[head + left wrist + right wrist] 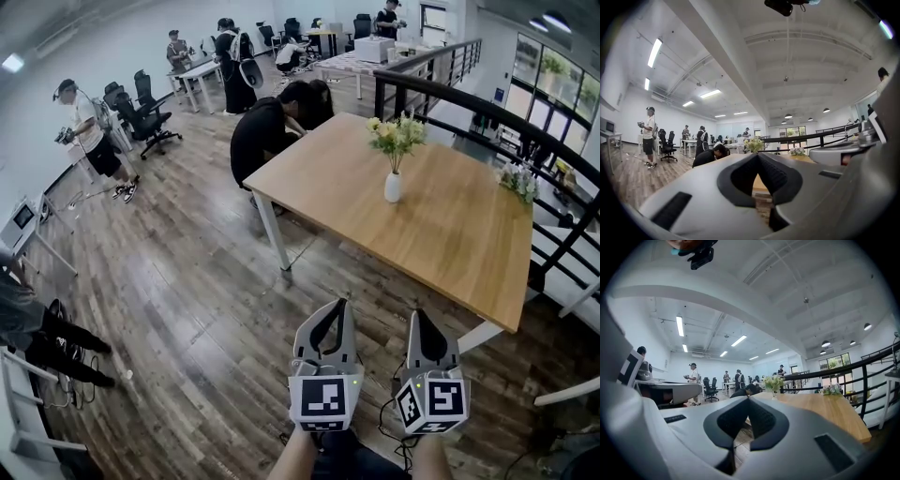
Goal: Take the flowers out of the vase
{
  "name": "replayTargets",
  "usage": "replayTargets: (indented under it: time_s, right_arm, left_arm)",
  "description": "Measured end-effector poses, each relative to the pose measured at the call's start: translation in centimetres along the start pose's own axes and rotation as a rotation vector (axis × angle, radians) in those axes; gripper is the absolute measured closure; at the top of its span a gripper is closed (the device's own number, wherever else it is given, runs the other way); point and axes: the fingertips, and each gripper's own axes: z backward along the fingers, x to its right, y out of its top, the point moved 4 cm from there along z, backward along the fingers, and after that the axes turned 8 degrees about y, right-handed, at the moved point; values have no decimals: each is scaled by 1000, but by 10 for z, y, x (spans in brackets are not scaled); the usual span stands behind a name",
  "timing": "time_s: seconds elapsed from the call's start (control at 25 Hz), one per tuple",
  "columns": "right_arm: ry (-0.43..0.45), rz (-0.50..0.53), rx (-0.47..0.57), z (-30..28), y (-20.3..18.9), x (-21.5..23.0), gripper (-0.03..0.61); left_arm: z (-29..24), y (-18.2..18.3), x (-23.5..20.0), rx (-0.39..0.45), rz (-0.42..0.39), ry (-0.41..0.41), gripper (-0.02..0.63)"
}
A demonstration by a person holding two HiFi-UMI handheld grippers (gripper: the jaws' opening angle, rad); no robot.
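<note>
Both the left gripper (339, 304) and right gripper (415, 316) are held clenched, empty, at lower centre. The upright flowers (396, 134) in the vase (393, 187) are seen well above, nearer the right gripper.

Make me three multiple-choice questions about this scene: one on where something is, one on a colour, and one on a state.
1. Where does the vase with the flowers stand?
A. on the floor
B. on the wooden table
C. on an office chair

2. What colour is the vase?
A. white
B. black
C. blue

3. The left tool and the right tool are:
A. wide open
B. shut on the flowers
C. shut and empty

Answers:
1 B: it stands near the middle of the tabletop.
2 A: its body is plain white.
3 C: each pair of jaws meets with nothing between them.
</note>
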Motion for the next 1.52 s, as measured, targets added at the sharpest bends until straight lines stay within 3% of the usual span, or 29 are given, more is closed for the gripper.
replayTargets:
  time_s: [0.6,1.52]
  right_arm:
    - [-49,-16,-18,-78,-6,35,565]
    - [-150,-5,-37,-218,1,73,565]
  left_arm:
    - [-86,-13,-15,-49,7,-34,578]
    - [-241,-16,-54,-19,9,-142,578]
